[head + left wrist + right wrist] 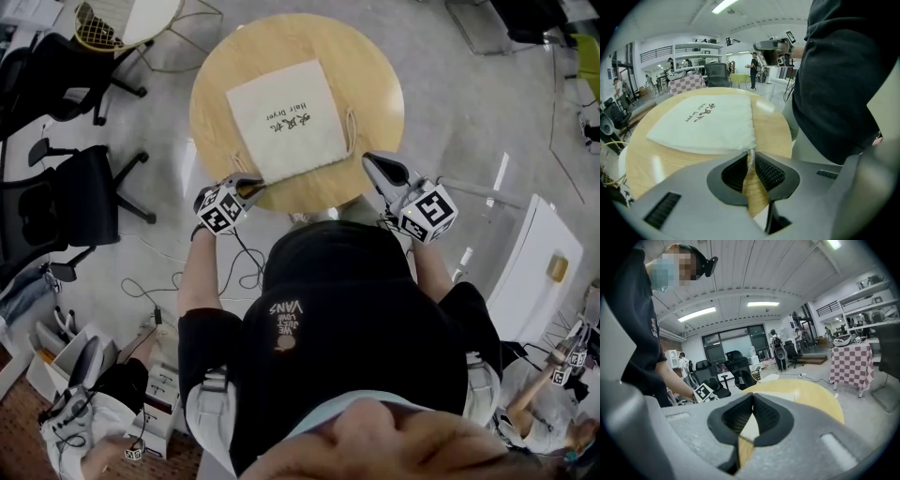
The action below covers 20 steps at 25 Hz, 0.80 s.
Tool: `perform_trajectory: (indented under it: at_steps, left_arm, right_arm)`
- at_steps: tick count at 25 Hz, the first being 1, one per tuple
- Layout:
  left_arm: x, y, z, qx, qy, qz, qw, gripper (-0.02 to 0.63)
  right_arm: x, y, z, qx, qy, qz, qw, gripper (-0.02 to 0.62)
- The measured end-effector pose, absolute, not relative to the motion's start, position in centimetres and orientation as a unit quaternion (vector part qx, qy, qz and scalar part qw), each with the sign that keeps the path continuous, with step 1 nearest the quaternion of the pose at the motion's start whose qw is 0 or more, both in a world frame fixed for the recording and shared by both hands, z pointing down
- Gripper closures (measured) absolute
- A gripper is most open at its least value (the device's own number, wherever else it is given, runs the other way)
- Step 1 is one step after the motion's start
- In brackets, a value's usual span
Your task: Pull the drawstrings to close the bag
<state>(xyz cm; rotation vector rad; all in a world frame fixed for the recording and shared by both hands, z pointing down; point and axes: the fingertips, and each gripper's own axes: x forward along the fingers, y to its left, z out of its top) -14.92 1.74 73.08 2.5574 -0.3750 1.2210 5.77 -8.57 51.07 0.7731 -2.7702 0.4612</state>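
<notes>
A flat white drawstring bag (286, 117) with dark print lies on a round wooden table (375, 84). My left gripper (257, 185) is at the bag's near left corner. In the left gripper view its jaws (750, 158) are shut on a thin pale drawstring (750, 153) that runs out of the bag's (708, 122) corner. My right gripper (368, 159) hovers at the table's near right edge, just short of the looped cords (352, 131) on the bag's right side. The tips of the right gripper (751, 398) meet, and I see nothing between them.
Black office chairs (75, 197) stand left of the table, and a wire basket (97, 28) at the far left. A white cabinet (539, 262) is on the right. Cables (150, 291) and boxes (159, 394) lie on the floor at the lower left.
</notes>
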Motion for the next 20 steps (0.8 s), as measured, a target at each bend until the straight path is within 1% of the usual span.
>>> perform_trajectory:
  at_steps: [4, 8, 13, 20]
  left_arm:
    - [-14.9, 1.8, 73.4, 0.884, -0.132, 0.424, 0.147, 0.545]
    - [-14.8, 1.9, 73.4, 0.883, -0.136, 0.421, 0.160, 0.575]
    - [-14.3, 1.5, 71.7, 0.890, -0.150, 0.395, 0.169, 0.583]
    - [-14.3, 1.5, 70.7, 0.891, -0.175, 0.364, 0.206, 0.588]
  right_arm:
    - [5.8, -8.7, 51.1, 0.264, -0.945, 0.159, 0.113, 0.597]
    - [5.9, -8.9, 51.2, 0.263, -0.944, 0.162, 0.112, 0.597]
    - [6.3, -9.1, 51.6, 0.263, -0.944, 0.166, 0.115, 0.597]
    - [6.3, -9.9, 53.2, 0.244, -0.946, 0.167, 0.135, 0.597]
